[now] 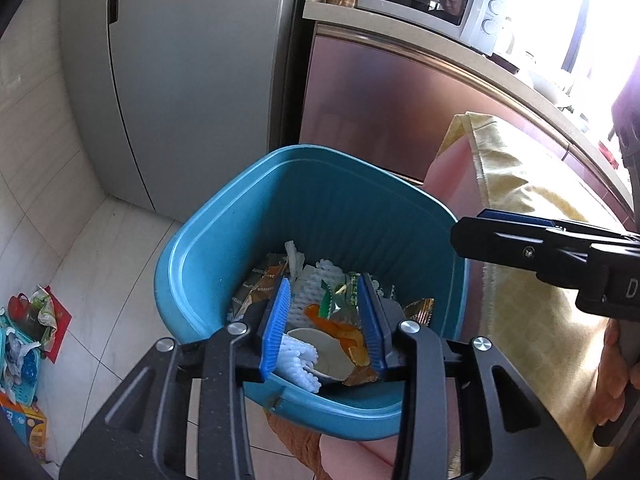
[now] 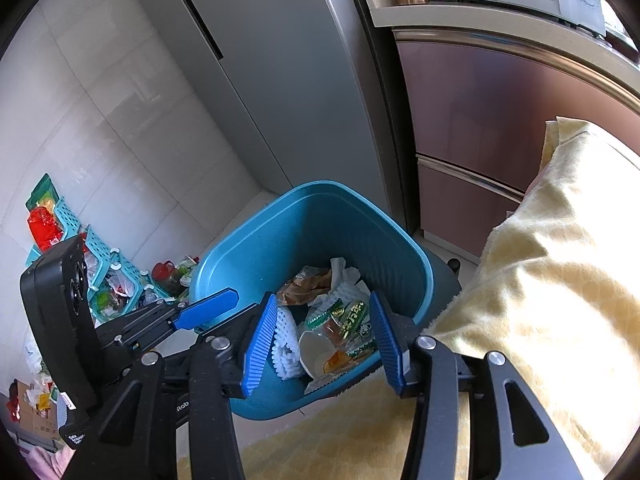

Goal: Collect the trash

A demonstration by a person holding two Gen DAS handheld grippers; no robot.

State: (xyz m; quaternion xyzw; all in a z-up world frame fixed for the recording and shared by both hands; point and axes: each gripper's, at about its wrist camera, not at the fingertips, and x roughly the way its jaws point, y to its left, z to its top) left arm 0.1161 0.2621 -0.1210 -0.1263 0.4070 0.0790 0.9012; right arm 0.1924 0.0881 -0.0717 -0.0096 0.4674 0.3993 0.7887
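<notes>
Inside blue bin: wrappers (foam net too).

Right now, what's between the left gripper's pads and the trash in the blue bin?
Nothing. In the left wrist view the left gripper hangs open over the blue bin, its pads empty; only air down to the foam net and wrappers inside.

Teal bin (ribbed inside), yellow patterned cloth, blue pads.
</notes>
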